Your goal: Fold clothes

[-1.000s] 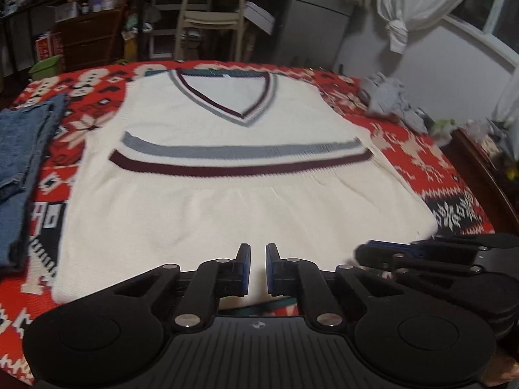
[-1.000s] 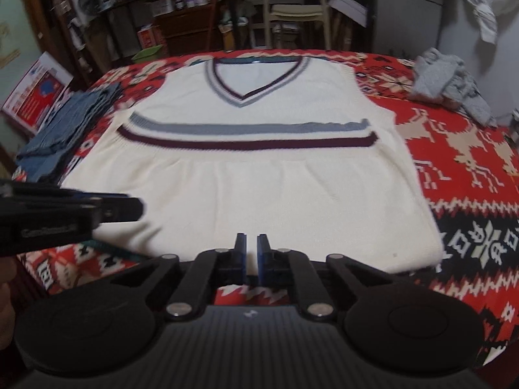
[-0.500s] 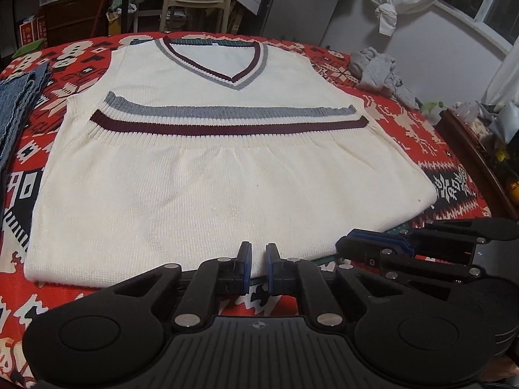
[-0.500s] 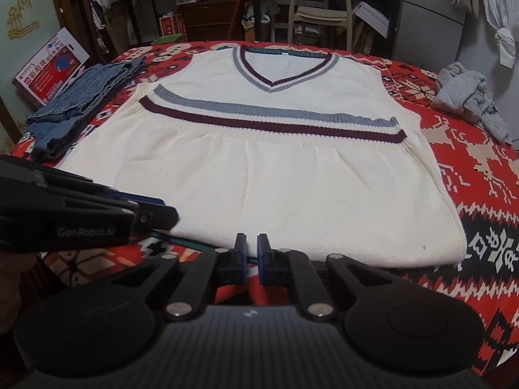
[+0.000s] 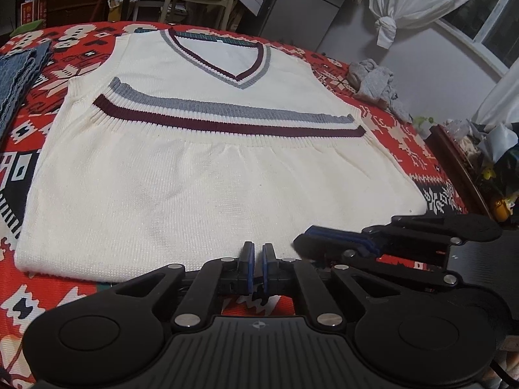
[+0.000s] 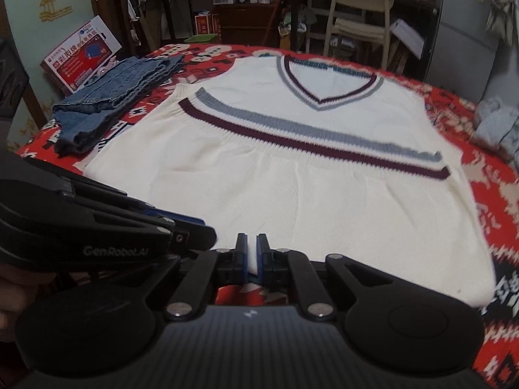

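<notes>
**Inspector A:** Left tool (image 5: 255,253): fingers drawn close, only a thin slit between the blue pads. It sits at the near hem of the vest (image 5: 207,149). Nothing is clamped that I can see.

**Inspector B:** Confirmed. Right tool (image 6: 252,247): same condition, pads nearly together, tips over the same hem. A sliver of white shows behind the slit, but whether cloth is pinched there I cannot tell.

**A:** The two tools are side by side. From the left wrist view the right tool (image 5: 327,243) lies just to the right, turned on its side, tips at the hem edge.

**B:** The vest itself: cream knit, sleeveless, laid flat and face up on the desk (image 6: 499,194), V-neck at the far end. A grey and a maroon band run across the chest; the neck is trimmed in the same colours. No fold in it.

**A:** The desk carries a red patterned cloth. Folded denim (image 6: 110,97) lies to the left of the vest, apart from it. A crumpled grey garment (image 5: 376,84) lies to the right, near the far corner.

**B:** Beyond the desk: a pale chair (image 6: 356,22) and cluttered shelving.
</notes>
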### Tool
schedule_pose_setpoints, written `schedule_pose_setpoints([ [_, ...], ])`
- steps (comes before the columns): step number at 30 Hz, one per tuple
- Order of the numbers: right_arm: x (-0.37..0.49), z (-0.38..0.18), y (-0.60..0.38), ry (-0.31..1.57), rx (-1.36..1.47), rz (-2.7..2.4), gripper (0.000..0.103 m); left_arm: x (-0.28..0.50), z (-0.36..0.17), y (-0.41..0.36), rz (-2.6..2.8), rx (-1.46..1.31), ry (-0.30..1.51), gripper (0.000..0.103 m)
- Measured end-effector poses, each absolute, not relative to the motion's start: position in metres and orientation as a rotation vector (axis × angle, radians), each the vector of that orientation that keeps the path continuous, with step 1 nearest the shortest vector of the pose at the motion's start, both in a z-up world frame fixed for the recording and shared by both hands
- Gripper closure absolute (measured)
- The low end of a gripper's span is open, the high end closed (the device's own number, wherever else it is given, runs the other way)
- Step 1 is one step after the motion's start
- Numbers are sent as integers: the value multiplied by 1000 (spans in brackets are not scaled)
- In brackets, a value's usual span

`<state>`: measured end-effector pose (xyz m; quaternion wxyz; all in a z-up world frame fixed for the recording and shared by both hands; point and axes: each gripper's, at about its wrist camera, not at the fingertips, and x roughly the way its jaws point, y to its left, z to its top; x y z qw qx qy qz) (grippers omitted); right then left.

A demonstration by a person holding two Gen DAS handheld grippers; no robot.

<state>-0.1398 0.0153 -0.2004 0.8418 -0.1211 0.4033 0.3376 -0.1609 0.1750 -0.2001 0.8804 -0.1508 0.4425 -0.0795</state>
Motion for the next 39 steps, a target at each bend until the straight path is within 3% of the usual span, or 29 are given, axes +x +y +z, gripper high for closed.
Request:
schedule_pose_setpoints([
  [39, -81, -179, -161, 849, -63, 219, 95, -162, -202, 176, -181, -310, 909, 97],
])
